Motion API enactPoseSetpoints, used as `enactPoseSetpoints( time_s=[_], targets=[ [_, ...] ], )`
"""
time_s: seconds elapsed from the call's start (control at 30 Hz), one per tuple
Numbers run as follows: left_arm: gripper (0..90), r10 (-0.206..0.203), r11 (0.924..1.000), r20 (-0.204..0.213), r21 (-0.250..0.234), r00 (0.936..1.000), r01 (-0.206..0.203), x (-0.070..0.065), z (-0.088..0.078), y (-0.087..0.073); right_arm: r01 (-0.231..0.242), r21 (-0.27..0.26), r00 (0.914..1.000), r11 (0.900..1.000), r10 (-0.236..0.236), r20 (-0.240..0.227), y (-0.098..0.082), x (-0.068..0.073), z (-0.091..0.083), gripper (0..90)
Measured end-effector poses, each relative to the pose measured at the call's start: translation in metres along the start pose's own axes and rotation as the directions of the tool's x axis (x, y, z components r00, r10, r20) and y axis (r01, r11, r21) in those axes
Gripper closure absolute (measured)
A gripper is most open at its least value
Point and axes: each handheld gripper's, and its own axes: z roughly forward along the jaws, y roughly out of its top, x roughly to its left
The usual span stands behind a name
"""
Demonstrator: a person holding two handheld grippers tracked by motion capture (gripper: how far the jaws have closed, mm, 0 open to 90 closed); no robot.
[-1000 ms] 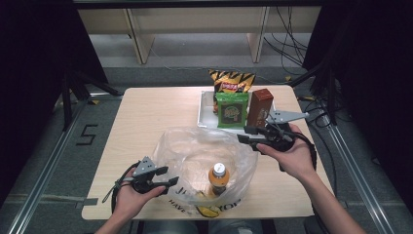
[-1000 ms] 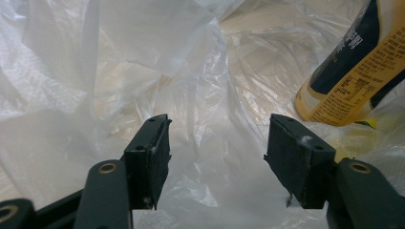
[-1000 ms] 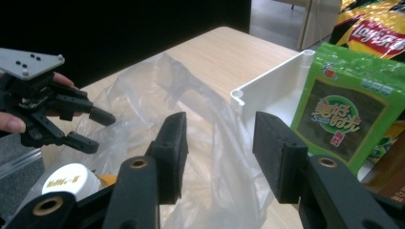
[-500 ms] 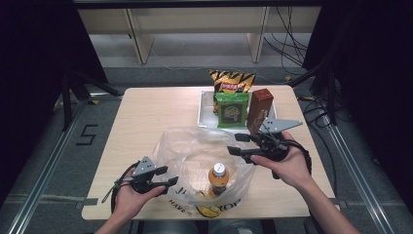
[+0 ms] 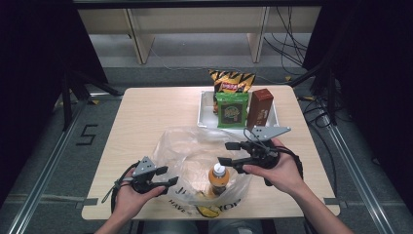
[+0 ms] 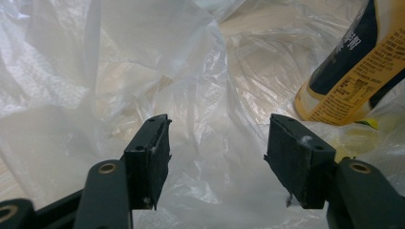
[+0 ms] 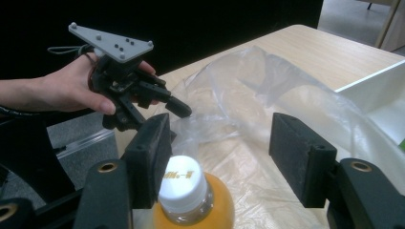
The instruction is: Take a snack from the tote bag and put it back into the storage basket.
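A clear plastic bag (image 5: 190,151) lies open at the front middle of the table. Inside it stands an orange drink bottle (image 5: 218,179) with a white cap. My right gripper (image 5: 224,153) hovers over the bag just above the bottle; its jaws have just been opening and stand open. In the right gripper view the bottle (image 7: 188,195) rises between them, close to the left jaw, and no pad presses on it. My left gripper (image 5: 168,176) is open at the bag's left edge. In the left gripper view its jaws face the bag's film (image 6: 143,71), with the bottle (image 6: 356,67) at the upper right.
A white tray (image 5: 202,114) at the back right holds a green packet (image 5: 232,109), a brown box (image 5: 259,107) and a yellow-black chips bag (image 5: 232,81). Bare tabletop lies at the back left. The table's front edge is close under both hands.
My right gripper has moved left and toward the front, down over the bag and the bottle, and its jaws stand wider. The left gripper, bag and bottle have stayed put.
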Motion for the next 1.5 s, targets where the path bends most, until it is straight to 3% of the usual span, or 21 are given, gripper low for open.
enactPoseSetpoints(
  time_s=[0.03, 0.13, 0.17, 0.2, 0.33, 0.37, 0.53, 0.57, 0.67, 0.7, 0.8, 0.9, 0.93, 1.0, 1.03, 1.07, 1.2, 1.27, 1.3, 1.37, 1.5],
  targets=[
    [39.8, 0.001, 1.0000, 0.000, 0.001, 1.0000, -0.001, 0.000, 0.000, 0.000, 0.006, -0.019, 1.0000, 1.000, -0.006, -0.004, -0.001, 0.001, 0.002, 39.3],
    [39.8, 0.000, 1.0000, 0.000, 0.001, 1.0000, 0.000, 0.000, 0.000, 0.000, 0.004, -0.001, 1.0000, 1.000, -0.004, -0.006, -0.003, 0.003, 0.003, 36.6],
    [39.7, 0.002, 1.0000, 0.001, 0.001, 1.0000, -0.002, 0.000, 0.000, 0.000, -0.001, -0.025, 1.0000, 1.000, 0.001, -0.004, -0.004, 0.004, 0.005, 36.2],
    [39.8, 0.000, 1.0000, 0.001, 0.001, 1.0000, 0.000, 0.000, 0.000, 0.000, 0.004, 0.000, 1.0000, 1.000, -0.004, -0.004, -0.004, 0.003, 0.004, 35.6],
    [39.8, -0.001, 1.0000, 0.001, 0.001, 1.0000, 0.001, 0.000, 0.000, 0.000, -0.015, 0.016, 0.9999, 1.000, 0.015, -0.007, -0.008, 0.005, 0.008, 33.6],
    [39.8, 0.001, 1.0000, 0.000, 0.002, 1.0000, -0.001, 0.000, 0.000, 0.000, -0.003, -0.001, 1.0000, 1.000, 0.003, -0.006, -0.009, 0.004, 0.010, 33.3],
    [39.8, 0.002, 1.0000, 0.001, 0.001, 1.0000, -0.002, 0.000, 0.000, 0.000, -0.024, 0.023, 0.9994, 0.999, 0.024, -0.023, -0.013, 0.008, 0.013, 30.8],
    [39.8, 0.003, 1.0000, 0.000, -0.001, 1.0000, -0.003, 0.000, 0.000, 0.000, -0.011, 0.002, 0.9999, 1.000, 0.011, -0.012, -0.014, 0.008, 0.015, 30.4],
    [39.8, -0.018, 0.9998, 0.006, 0.007, 0.9998, 0.018, 0.001, 0.000, 0.000, -0.023, 0.018, 0.9992, 1.000, 0.024, -0.032, -0.016, 0.008, 0.016, 29.6],
    [39.7, -0.003, 1.0000, 0.005, 0.001, 1.0000, 0.003, 0.002, 0.000, 0.000, -0.023, 0.030, 0.9994, 0.999, 0.024, -0.026, -0.017, 0.008, 0.015, 29.6],
    [39.8, -0.004, 1.0000, -0.002, -0.002, 1.0000, 0.004, 0.001, 0.000, 0.000, -0.001, 0.016, 0.9995, 1.000, 0.002, -0.031, -0.020, 0.007, 0.018, 29.1],
    [39.8, 0.003, 1.0000, 0.006, 0.001, 1.0000, -0.003, 0.002, 0.001, 0.000, -0.015, 0.033, 0.9992, 0.999, 0.017, -0.036, -0.025, 0.009, 0.018, 28.4],
    [39.8, -0.018, 0.9998, 0.003, 0.002, 0.9998, 0.018, 0.000, 0.001, 0.000, -0.014, 0.013, 0.9995, 1.000, 0.015, -0.028, -0.026, 0.010, 0.019, 28.4],
    [39.8, -0.001, 1.0000, 0.004, 0.002, 1.0000, 0.001, 0.001, 0.002, 0.000, -0.016, 0.031, 0.9993, 0.999, 0.017, -0.033, -0.029, 0.010, 0.017, 28.4],
    [39.7, -0.002, 1.0000, 0.003, 0.000, 1.0000, 0.002, 0.000, 0.002, 0.000, -0.039, 0.021, 0.9988, 0.999, 0.040, -0.029, -0.031, 0.011, 0.017, 28.4],
    [39.7, -0.003, 1.0000, 0.004, 0.001, 1.0000, 0.003, 0.000, 0.002, 0.000, -0.015, 0.009, 0.9991, 1.000, 0.016, -0.039, -0.032, 0.010, 0.017, 28.4],
    [39.8, 0.001, 1.0000, 0.009, 0.010, 1.0000, -0.001, 0.000, 0.003, 0.000, -0.017, 0.009, 0.9991, 1.000, 0.018, -0.039, -0.036, 0.010, 0.017, 28.3],
    [39.8, -0.018, 0.9997, 0.012, 0.015, 0.9998, 0.018, -0.002, 0.003, 0.000, -0.027, 0.005, 0.9992, 1.000, 0.027, -0.029, -0.038, 0.012, 0.016, 28.3],
    [39.8, -0.016, 0.9998, 0.011, 0.014, 0.9998, 0.016, -0.001, 0.003, 0.000, -0.031, 0.023, 0.9986, 0.999, 0.032, -0.042, -0.038, 0.012, 0.015, 28.3],
    [39.7, 0.002, 1.0000, 0.008, 0.009, 1.0000, -0.002, -0.001, 0.003, 0.000, -0.003, 0.001, 0.9995, 1.000, 0.003, -0.030, -0.039, 0.012, 0.016, 28.1],
    [39.8, 0.005, 0.9999, 0.003, 0.013, 1.0000, -0.005, 0.000, 0.003, 0.000, -0.006, 0.005, 0.9996, 1.000, 0.006, -0.026, -0.041, 0.014, 0.017, 27.0]
  ],
)
